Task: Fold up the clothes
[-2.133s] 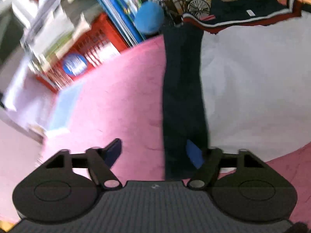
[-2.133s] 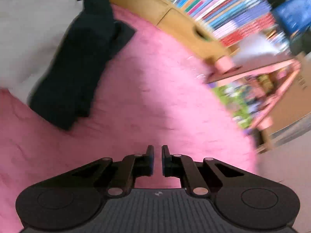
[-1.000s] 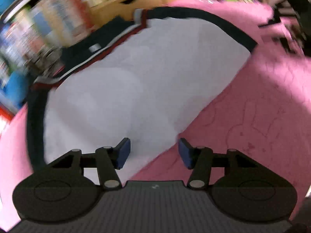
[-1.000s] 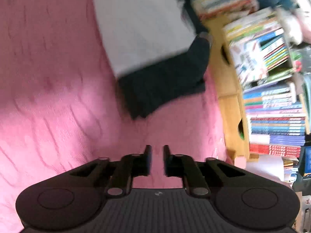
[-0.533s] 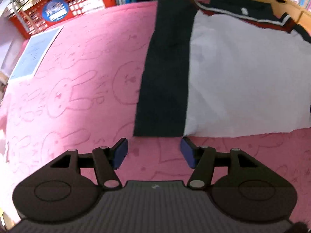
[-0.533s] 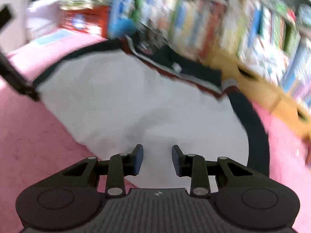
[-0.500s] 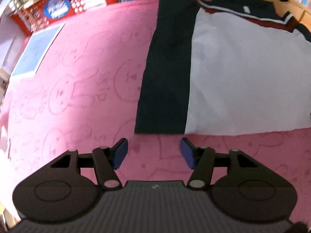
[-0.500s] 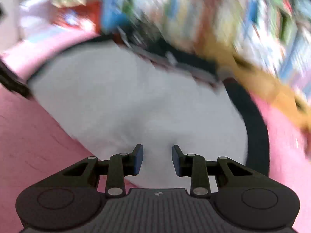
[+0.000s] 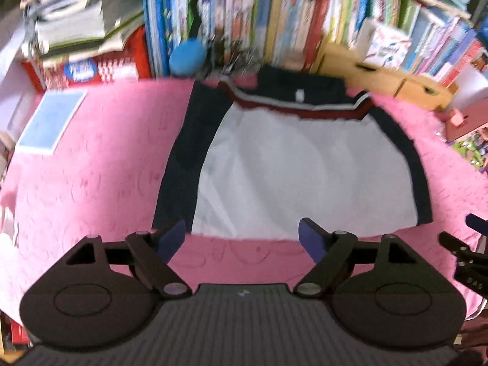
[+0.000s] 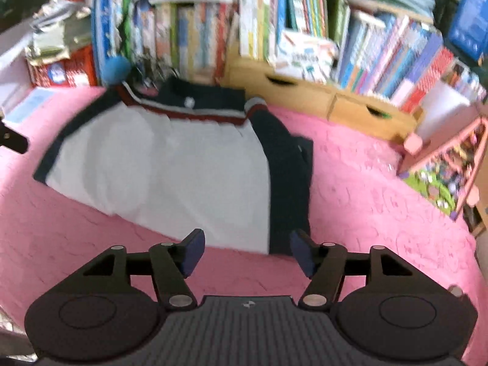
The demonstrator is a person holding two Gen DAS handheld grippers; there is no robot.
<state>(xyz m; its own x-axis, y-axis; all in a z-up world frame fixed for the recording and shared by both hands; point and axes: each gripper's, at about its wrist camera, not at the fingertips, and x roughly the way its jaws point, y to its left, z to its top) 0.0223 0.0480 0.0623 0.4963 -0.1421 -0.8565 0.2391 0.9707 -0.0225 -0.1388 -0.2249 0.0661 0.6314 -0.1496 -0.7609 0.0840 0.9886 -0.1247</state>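
While the shirt (image 9: 302,177) lies unmoved, both grippers' fingers (image 9: 172,239) have spread.

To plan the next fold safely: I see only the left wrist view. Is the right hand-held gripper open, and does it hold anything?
Observer: The right hand-held gripper is open and holds nothing; its blue pads are wide apart.
Operator: Where does it point?
Observer: At the near hem of the shirt, where the dark right sleeve ends. That corner shows between the pads, on the pink blanket.
Operator: Is that sleeve flat?
Observer: Not fully. A fold of dark cloth sticks out sideways near the shoulder.
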